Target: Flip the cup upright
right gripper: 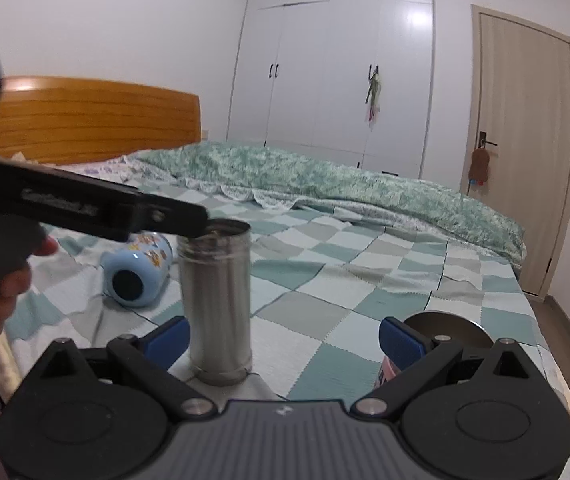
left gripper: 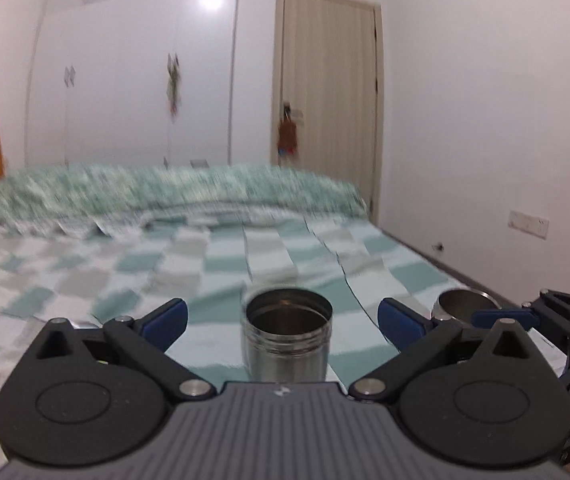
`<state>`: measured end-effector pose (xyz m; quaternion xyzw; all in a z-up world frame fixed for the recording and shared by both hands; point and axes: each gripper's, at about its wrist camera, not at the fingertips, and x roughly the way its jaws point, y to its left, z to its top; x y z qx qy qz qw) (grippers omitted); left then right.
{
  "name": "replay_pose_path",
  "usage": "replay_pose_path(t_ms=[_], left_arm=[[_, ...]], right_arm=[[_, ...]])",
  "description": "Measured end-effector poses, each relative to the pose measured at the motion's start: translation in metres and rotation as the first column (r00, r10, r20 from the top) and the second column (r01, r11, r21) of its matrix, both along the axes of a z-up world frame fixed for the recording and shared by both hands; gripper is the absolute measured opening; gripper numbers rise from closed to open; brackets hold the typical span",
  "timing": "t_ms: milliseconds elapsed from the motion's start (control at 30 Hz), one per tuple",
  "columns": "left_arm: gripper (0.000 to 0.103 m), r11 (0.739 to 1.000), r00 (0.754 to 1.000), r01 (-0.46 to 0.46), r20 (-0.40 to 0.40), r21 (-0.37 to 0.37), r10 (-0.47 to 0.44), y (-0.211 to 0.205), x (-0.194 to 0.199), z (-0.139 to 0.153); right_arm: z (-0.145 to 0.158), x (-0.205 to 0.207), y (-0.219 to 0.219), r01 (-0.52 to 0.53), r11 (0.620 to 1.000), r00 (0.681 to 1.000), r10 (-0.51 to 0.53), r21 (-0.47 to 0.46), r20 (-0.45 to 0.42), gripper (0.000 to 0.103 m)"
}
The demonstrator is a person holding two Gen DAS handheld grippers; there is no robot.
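Stainless steel cup [left gripper: 287, 336] stands upright on the green-and-white checked bedspread [left gripper: 85, 272], its open threaded mouth facing up. In the left wrist view it sits between the blue-padded fingers of the left gripper [left gripper: 283, 322], whose jaws are spread wide, each pad well clear of the cup's wall; the cup is near the gripper's body, with neither finger touching it.

From the right wrist view, the same cup [right gripper: 217, 304] rises tall on the bedspread [right gripper: 365, 288], just right of the left finger of the right gripper [right gripper: 283, 338] and close to it, though contact cannot be told. That gripper's jaws are also wide apart and grip nothing. The left gripper [right gripper: 189, 220] reaches in from the left, held by a hand [right gripper: 1, 296] on its trigger handle, and its black tip overlaps the cup's rim at the near-left side.

A light blue bottle [right gripper: 137, 272] with a cartoon print lies on its side on the bedspread to the left of the steel cup and farther back, its dark base facing the camera. A steel lid or bowl [left gripper: 463, 306] lies to the right, behind the left gripper's right finger; in the right wrist view a round metal disc [right gripper: 445, 328] shows behind the right finger. A rumpled green quilt [right gripper: 325, 176] lies across the far side of the bed, with a wooden headboard [right gripper: 93, 120], white wardrobe [right gripper: 337, 64] and door [right gripper: 525, 140] beyond.
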<state>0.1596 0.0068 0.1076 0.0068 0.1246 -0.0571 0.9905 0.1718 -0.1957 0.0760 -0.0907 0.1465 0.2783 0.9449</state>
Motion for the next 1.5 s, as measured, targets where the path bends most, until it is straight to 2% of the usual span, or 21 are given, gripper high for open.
replay_pose_path(t_ms=[167, 367, 600, 833, 1033, 1500], left_arm=[[0.103, 0.999, 0.996, -0.050, 0.074, 0.007, 0.050, 0.010, -0.055, -0.001], [0.103, 0.996, 0.995, -0.083, 0.052, -0.014, 0.084, 0.021, -0.104, -0.027], [0.103, 0.989, 0.989, -0.142, 0.044, -0.041, 0.144, 0.029, -0.139, -0.068], [0.103, 0.978, 0.976, -0.205, 0.074, -0.022, 0.207, 0.025, -0.155, -0.097], [0.103, 0.975, 0.969, -0.221, 0.112, 0.013, 0.218, 0.021, -0.161, -0.099], [0.103, 0.973, 0.966, -0.231, 0.125, 0.013, 0.228, 0.021, -0.161, -0.100]], right_arm=[[0.003, -0.038, -0.003, 0.049, 0.996, 0.999, -0.051, 0.075, 0.019, 0.103], [-0.012, -0.082, -0.007, 0.126, 0.983, 0.992, -0.128, 0.135, 0.009, 0.103], [-0.045, -0.124, -0.010, 0.187, 0.973, 0.981, -0.193, 0.132, 0.035, 0.103], [-0.069, -0.143, -0.012, 0.256, 0.956, 0.961, -0.268, 0.144, 0.067, 0.103], [-0.071, -0.147, -0.018, 0.291, 0.939, 0.945, -0.312, 0.183, 0.095, 0.103], [-0.073, -0.148, -0.019, 0.302, 0.934, 0.940, -0.325, 0.193, 0.101, 0.103]])
